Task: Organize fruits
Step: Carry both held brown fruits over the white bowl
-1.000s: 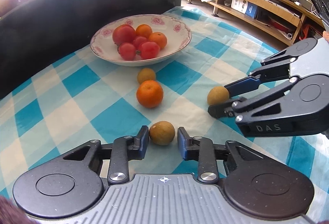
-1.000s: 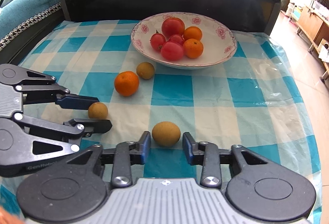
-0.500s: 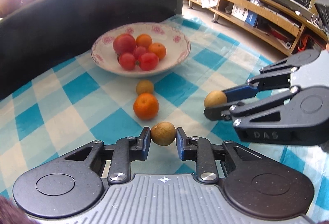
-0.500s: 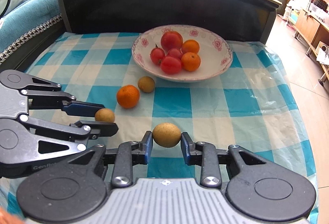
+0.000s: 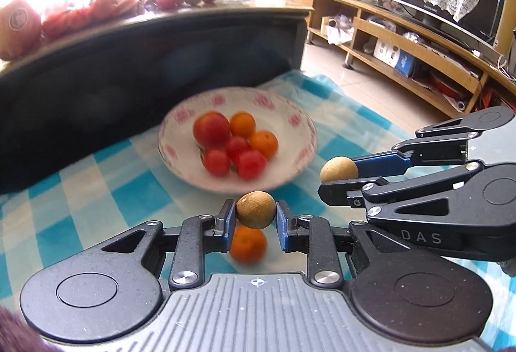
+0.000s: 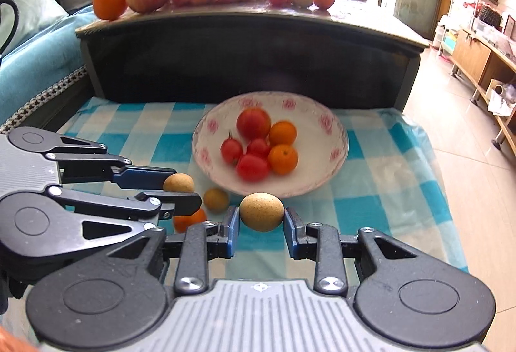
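A blue-checked cloth (image 6: 387, 177) covered the surface, bearing a floral bowl (image 6: 325, 126) of tomatoes and oranges. The left hand-held gripper (image 5: 254, 216) clamped a brown fruit (image 5: 256, 210) above a loose orange (image 5: 248, 244); the right hand-held gripper (image 6: 261, 215) clamped another brown fruit (image 6: 262, 211) near the bowl.

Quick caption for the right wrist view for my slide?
Right gripper and left gripper each carry a brown fruit toward the flowered bowl.
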A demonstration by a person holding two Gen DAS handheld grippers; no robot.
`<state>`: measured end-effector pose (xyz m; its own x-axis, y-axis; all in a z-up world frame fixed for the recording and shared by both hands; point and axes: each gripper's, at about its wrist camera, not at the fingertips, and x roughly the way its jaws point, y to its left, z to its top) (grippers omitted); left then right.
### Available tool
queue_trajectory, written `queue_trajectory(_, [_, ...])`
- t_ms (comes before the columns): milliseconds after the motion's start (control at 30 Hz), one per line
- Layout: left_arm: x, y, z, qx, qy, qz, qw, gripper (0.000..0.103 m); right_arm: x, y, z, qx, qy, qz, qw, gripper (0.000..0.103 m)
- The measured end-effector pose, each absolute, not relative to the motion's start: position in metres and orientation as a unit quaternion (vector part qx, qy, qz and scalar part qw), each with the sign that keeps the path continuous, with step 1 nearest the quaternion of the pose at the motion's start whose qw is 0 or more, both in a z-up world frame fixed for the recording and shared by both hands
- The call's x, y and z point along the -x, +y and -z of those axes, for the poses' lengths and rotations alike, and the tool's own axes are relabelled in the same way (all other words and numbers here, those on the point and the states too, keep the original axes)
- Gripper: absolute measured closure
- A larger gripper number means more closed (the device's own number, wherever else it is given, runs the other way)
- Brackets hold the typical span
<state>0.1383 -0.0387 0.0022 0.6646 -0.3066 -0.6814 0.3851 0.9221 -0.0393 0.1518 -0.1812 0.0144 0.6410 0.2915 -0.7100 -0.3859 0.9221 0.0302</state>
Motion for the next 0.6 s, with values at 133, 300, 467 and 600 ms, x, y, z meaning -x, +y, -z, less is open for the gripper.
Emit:
queue_trajectory(133, [-0.152,-0.039,-0.007,-0.058,0.354,0.186,0.915,0.07,-0.167,-0.182,-0.018,0.058,0.373,-0.184,0.908,0.07])
queue_trajectory(300, [-0.171,-0.04,-0.008,-0.059,0.35,0.178,0.918,0.07,-0.189,-0.182,-0.017,0.06,0.371,-0.179,0.909,0.07])
queue_trajectory(467, [-0.188,-0.042,-0.005,-0.062,0.35,0.17,0.919,0.07,-0.208,-0.183,-0.013,0.056,0.371,-0.176,0.91,0.07])
queue_trajectory(600, [-0.197,-0.045,-0.002,-0.066,0.352,0.165,0.919,0.07,-0.219,-0.183,-0.007,0.054,0.374,-0.174,0.909,0.07])
